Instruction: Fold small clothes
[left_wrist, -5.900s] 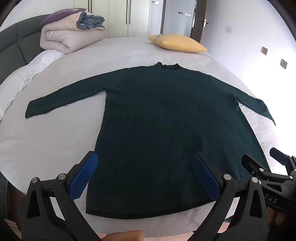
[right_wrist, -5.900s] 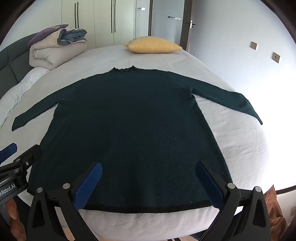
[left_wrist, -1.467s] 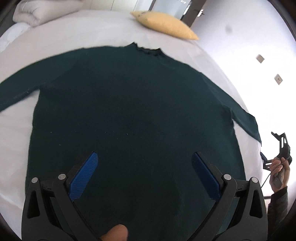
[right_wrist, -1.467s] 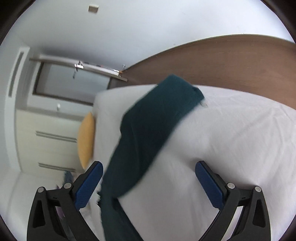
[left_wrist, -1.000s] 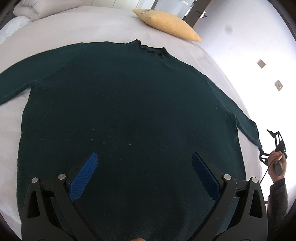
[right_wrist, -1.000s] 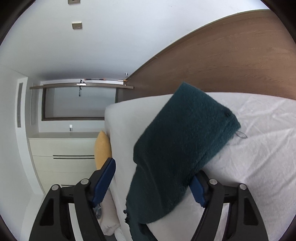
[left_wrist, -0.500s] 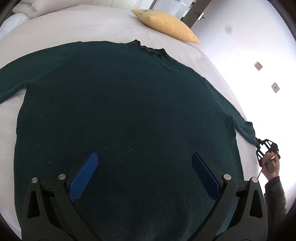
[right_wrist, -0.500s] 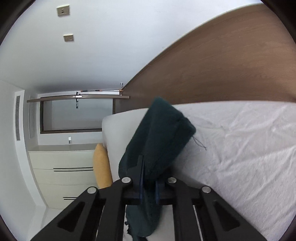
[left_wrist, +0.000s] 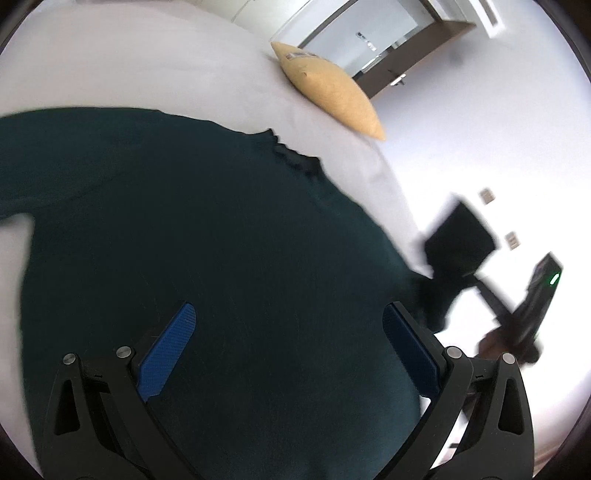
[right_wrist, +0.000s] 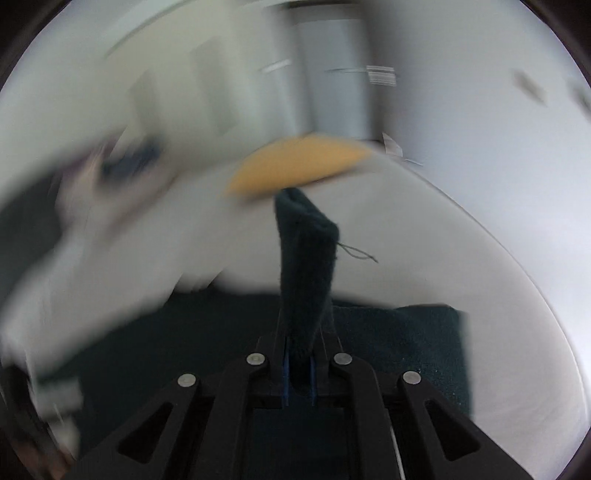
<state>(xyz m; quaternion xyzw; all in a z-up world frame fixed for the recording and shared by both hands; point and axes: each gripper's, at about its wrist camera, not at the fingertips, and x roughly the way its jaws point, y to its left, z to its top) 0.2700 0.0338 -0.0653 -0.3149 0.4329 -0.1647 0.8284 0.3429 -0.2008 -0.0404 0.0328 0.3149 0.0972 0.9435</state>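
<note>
A white bed (left_wrist: 129, 66) fills the bedroom, with a yellow pillow (left_wrist: 328, 96) near the door. The dark green sweater (left_wrist: 207, 258) lies spread flat on it, body unfolded. Folding has barely begun: the right tongs (right_wrist: 298, 363) are pressed together, pinching the right sleeve cuff (right_wrist: 306, 251), lifted off the bed. The left tongs (left_wrist: 288, 354) are spread wide over the body, holding nothing. The knit looks thick and limp.

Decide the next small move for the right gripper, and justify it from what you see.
Probably carry the sleeve cuff inward across the sweater's body. The right gripper is shut on it, lifted off the bed, while the left gripper hovers open.
</note>
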